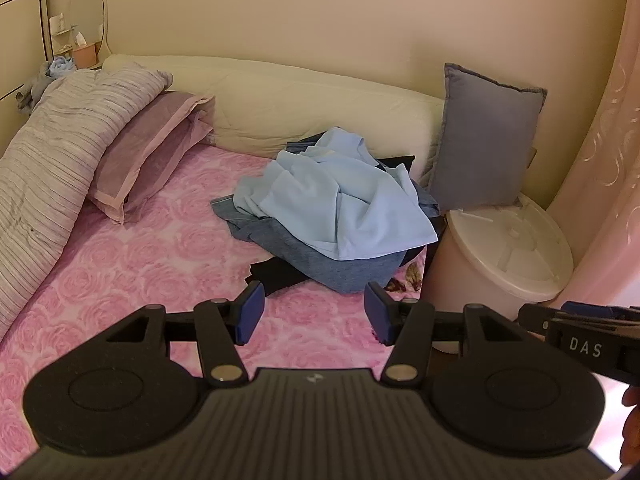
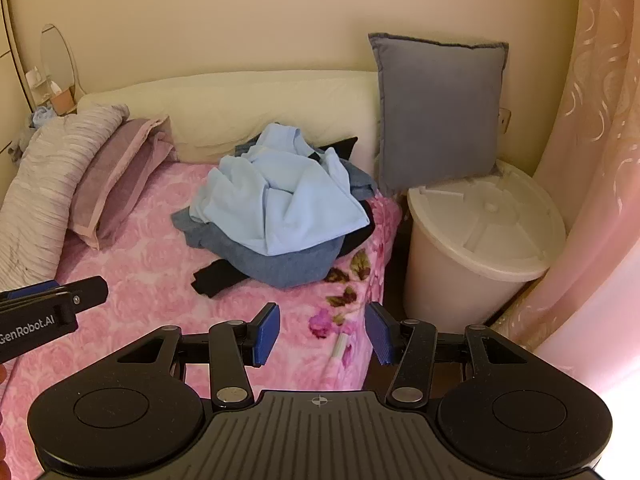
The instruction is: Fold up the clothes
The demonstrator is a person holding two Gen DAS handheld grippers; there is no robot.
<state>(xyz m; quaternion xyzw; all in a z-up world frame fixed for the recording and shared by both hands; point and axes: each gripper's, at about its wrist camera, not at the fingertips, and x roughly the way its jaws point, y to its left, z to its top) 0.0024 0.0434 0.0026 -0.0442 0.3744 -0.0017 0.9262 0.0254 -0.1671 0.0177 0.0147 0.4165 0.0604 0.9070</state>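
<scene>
Left wrist view: pile of clothes (image 1: 332,208) lies centre frame on the pink bedspread (image 1: 140,264), crumpled, long axis running upper left to lower right; light blue shirt (image 1: 340,196) on top, grey-blue garment (image 1: 332,268) beneath, a dark piece mostly buried. Left gripper (image 1: 314,312) spread wide, holding nothing, short of the pile. Right wrist view: right gripper (image 2: 322,334) also wide, empty, over the bed edge. White bin (image 2: 480,240) at right; its base is hidden.

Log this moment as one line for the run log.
stage: before first grasp | left gripper: open, empty | right gripper: open, empty | clothes pile: unfolded on bed
</scene>
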